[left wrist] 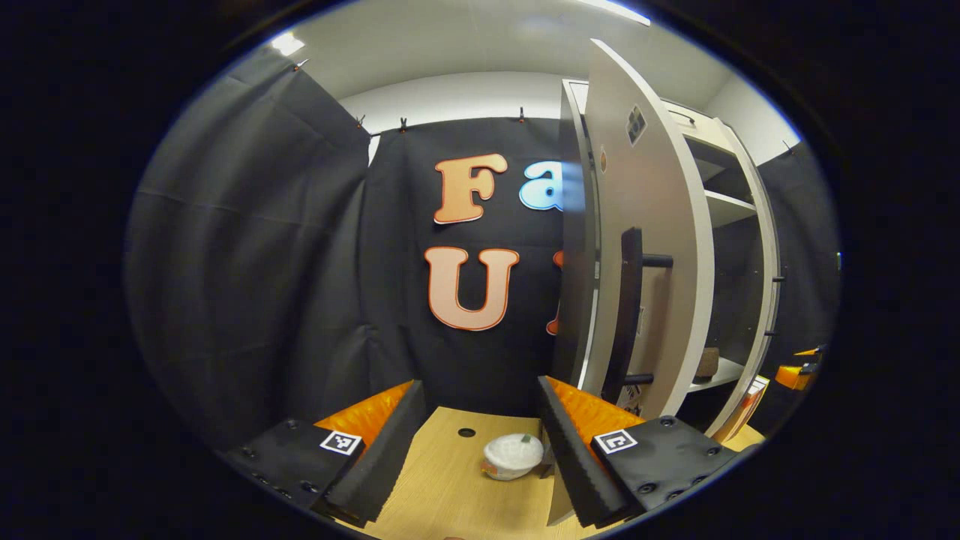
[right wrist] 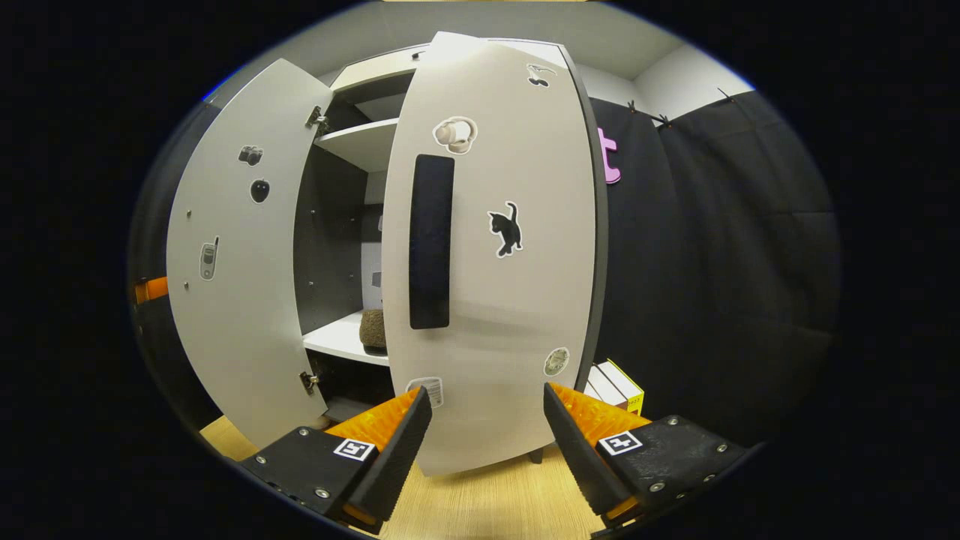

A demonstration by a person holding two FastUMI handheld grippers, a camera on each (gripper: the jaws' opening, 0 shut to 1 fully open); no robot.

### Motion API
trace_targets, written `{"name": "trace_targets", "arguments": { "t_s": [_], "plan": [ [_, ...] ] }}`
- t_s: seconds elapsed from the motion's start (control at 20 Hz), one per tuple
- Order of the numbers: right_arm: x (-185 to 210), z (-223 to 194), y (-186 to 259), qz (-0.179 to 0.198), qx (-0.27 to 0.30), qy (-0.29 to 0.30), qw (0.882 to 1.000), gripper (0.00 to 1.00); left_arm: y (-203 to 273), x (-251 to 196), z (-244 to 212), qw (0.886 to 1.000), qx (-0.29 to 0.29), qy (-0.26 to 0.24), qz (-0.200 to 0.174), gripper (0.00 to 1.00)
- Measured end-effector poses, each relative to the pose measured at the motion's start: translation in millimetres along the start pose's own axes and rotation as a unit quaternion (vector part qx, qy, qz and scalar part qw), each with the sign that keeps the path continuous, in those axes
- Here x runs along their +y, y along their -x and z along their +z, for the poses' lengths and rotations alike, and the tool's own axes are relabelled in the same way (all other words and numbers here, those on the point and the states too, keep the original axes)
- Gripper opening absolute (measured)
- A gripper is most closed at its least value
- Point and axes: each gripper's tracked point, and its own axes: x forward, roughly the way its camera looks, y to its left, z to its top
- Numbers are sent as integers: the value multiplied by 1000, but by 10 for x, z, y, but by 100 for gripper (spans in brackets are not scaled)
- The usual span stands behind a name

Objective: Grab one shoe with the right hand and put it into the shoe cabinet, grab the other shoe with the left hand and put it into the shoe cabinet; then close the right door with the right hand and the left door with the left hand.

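The white shoe cabinet [right wrist: 360, 142] stands ahead. Its right door [right wrist: 510, 300], with a black handle [right wrist: 431, 240], is swung most of the way across the opening. Its left door [right wrist: 240, 255] stands wide open. A brown shoe [right wrist: 373, 330] rests on the lower shelf [right wrist: 337, 341]. My right gripper [right wrist: 487, 396] is open and empty, just in front of the right door's lower part. My left gripper [left wrist: 480, 390] is open and empty, left of the left door [left wrist: 652, 210] and its dark handle [left wrist: 628, 315]. The brown shoe [left wrist: 706, 363] shows past that door.
A white rounded object [left wrist: 512, 456] lies on the wooden floor [left wrist: 442, 480] between my left fingers. Flat boxes [right wrist: 619, 386] lean by the cabinet's right side. Black cloth walls close in the booth. The other gripper [left wrist: 796, 373] shows orange at the far right.
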Motion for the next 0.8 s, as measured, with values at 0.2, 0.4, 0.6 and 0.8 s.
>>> {"name": "trace_targets", "arguments": {
  "t_s": [0.2, 0.4, 0.6, 0.8],
  "plan": [
    [27, -2, 97, -10, -1, -1, 1000, 93, -107, -129, -257, 1000, 19, 0, -22, 94],
    [21, 19, 200, -17, -4, 0, 1000, 93, -105, -324, -418, 997, 38, 31, -57, 97],
    [23, 27, 289, -20, -7, -2, 1000, 93, -90, -426, -486, 996, 45, 29, -72, 97],
    [-12, 66, 408, -25, -14, -3, 1000, 93, -36, -603, -529, 994, 49, 23, -94, 97]
  ]
}}
